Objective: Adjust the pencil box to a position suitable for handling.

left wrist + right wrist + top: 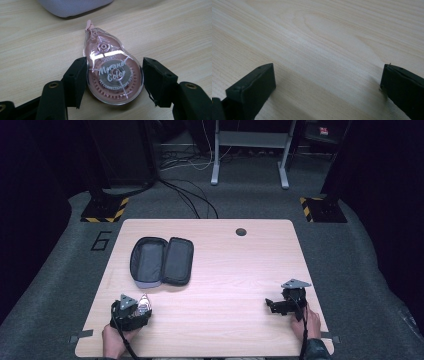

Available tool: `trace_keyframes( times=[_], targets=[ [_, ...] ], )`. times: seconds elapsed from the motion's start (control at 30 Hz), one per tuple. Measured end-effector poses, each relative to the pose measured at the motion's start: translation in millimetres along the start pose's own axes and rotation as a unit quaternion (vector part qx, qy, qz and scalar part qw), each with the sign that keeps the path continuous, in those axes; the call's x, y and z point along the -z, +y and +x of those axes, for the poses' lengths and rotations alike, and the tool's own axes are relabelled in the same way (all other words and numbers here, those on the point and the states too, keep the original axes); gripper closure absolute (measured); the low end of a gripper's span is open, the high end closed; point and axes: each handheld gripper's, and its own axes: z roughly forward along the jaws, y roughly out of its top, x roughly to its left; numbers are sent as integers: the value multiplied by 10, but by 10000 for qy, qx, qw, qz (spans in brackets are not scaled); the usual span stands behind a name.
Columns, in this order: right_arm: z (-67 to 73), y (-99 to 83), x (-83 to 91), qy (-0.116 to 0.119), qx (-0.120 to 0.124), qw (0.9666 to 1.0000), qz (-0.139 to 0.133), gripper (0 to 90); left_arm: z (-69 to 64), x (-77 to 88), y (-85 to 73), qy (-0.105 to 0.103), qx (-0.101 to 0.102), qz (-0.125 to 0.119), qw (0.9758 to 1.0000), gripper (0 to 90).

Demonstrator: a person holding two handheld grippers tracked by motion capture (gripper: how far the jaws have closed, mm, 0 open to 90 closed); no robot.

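Observation:
A pink, clear-shelled correction tape dispenser (113,72) lies flat on the wooden table (175,30), its tip pointing away from me. My left gripper (115,76) straddles its round body, and both black pads (78,75) touch the shell's sides. In the high view this gripper (142,307) sits at the front left of the table with the dispenser (144,301) between its jaws. My right gripper (271,305) rests at the front right, pointing left. Its jaws (328,82) stand wide open over bare wood.
An open dark pencil case (162,261) with a grey lining lies behind the left gripper; its grey edge (72,6) shows just beyond the dispenser. A round cable hole (241,231) sits near the table's far edge. Cables and a desk frame stand on the floor beyond.

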Motion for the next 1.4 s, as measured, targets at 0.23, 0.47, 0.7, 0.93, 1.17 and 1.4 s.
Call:
trace_keyframes(
  times=[0.23, 0.47, 0.7, 0.93, 1.17, 1.4],
  targets=[
    [-1, 0, 0, -1, 3, 10000, 0, 0, -17, -1, -6, -138, -115, -28, 9998, 390],
    [0, 0, -1, 2, -1, 10000, 0, 0, -52, 17, -3, -459, -326, -60, 9984, 391],
    [0, 0, 0, 2, 1, 10000, 0, 0, -155, 19, 37, -741, -571, -99, 9956, 391],
    [0, 0, 0, 2, 1, 10000, 1, 0, -270, -22, 81, -1146, -859, -114, 9896, 391],
    [1, 0, -1, 2, -2, 10000, 0, 0, -410, -68, 116, -1469, -1101, -111, 9830, 391],
    [0, 0, 0, 0, 3, 10000, 0, 0, -548, -106, 130, -1746, -1240, -119, 9767, 390]
  ],
)
